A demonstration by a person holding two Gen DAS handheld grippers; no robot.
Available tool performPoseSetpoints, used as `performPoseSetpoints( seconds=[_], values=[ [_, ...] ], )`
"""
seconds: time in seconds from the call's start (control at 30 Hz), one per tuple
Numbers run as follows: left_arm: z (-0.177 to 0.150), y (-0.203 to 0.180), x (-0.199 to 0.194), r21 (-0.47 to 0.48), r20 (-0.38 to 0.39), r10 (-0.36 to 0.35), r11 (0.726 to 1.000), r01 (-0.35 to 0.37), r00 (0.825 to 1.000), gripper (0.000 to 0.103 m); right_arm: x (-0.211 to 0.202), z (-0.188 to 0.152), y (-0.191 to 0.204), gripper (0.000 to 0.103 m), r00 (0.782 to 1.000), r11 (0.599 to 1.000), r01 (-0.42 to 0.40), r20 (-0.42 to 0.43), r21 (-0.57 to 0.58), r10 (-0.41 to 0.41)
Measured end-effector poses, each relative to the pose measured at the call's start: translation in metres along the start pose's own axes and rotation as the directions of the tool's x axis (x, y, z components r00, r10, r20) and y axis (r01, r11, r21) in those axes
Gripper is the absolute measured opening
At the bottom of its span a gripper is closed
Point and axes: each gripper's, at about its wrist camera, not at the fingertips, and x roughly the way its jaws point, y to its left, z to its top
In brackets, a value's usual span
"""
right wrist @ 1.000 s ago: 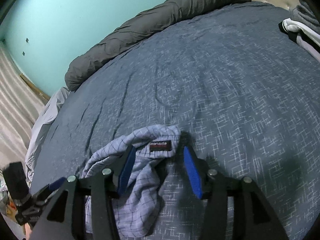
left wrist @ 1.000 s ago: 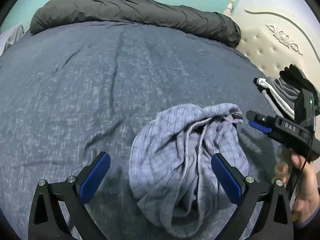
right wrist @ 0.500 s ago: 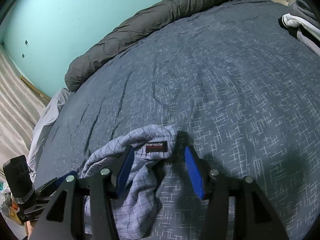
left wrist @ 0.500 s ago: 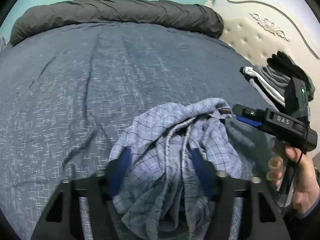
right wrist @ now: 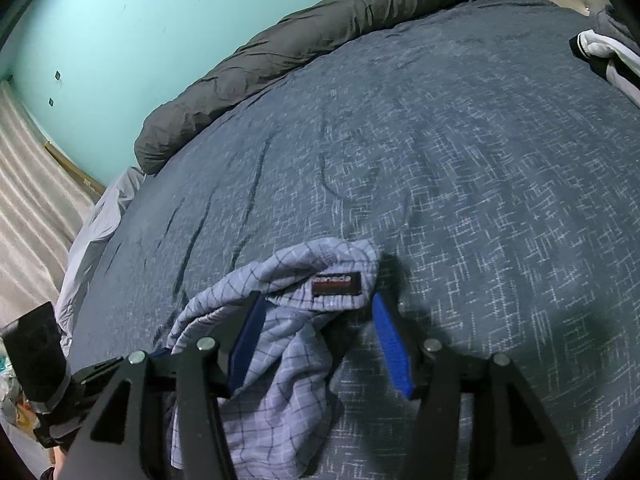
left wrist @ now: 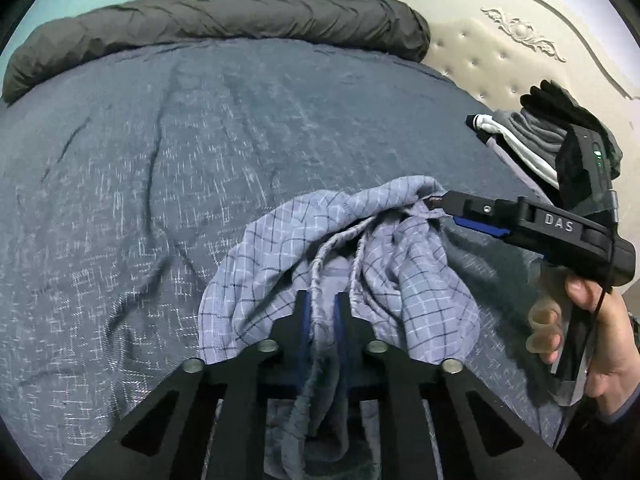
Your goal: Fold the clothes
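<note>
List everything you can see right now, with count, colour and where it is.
checked garment: one, pale blue with dark grid lines, crumpled on the near part of the bed
bedspread: one, blue-grey flecked, covering the bed
rolled duvet: one, dark grey, along the far edge
clothes pile: one, grey, black and white, near the headboard
headboard: one, cream, tufted
wall: turquoise
left gripper: black, blue pads, shut on garment
right gripper: black, blue pads, open around the labelled edge
hand: one, holding right gripper
</note>
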Motion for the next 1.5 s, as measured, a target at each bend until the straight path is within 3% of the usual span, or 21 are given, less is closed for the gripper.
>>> performPoseSetpoints(
  seconds=[0.2,0.43,0.57,1.07,1.37,1.4,1.5],
  values=[
    [-0.002,0.006,0.006,-0.028,-0.008,-0.025,0.999,0.024,1.0,0.003,0.0,0.001,0.009,0.057,1.0,1.0,-0.001,-0.004,-0.023,0.001],
    [-0.005,0.011,-0.009,-0.031,0.023,-0.017,0.999,0.018,1.0,0.003,-0.011,-0.007,0.045,0.057,1.0,0.994,-0.026,-0.016,-0.102,0.024],
    [-0.01,0.019,-0.016,-0.042,0.029,-0.019,0.999,0.021,0.999,0.003,-0.004,-0.016,0.068,0.057,0.997,0.993,-0.038,-0.069,-0.114,0.03],
    [-0.026,0.079,-0.07,-0.149,0.108,0.004,0.989,0.012,0.994,0.003,0.016,-0.029,0.131,0.057,0.976,0.971,0.02,-0.206,-0.239,-0.07],
    [-0.033,0.083,-0.076,-0.165,0.112,-0.001,0.986,0.02,0.994,0.003,0.051,-0.047,0.128,0.057,0.946,0.963,0.109,-0.27,-0.247,-0.177],
    [-0.032,0.083,-0.075,-0.167,0.11,-0.001,0.986,0.02,0.994,0.003,0.054,-0.047,0.127,0.054,0.946,0.963,0.114,-0.27,-0.243,-0.18],
    [-0.033,0.084,-0.075,-0.169,0.107,0.001,0.985,0.017,0.994,0.003,0.05,-0.046,0.121,0.023,0.947,0.965,0.119,-0.265,-0.235,-0.181]
  ],
)
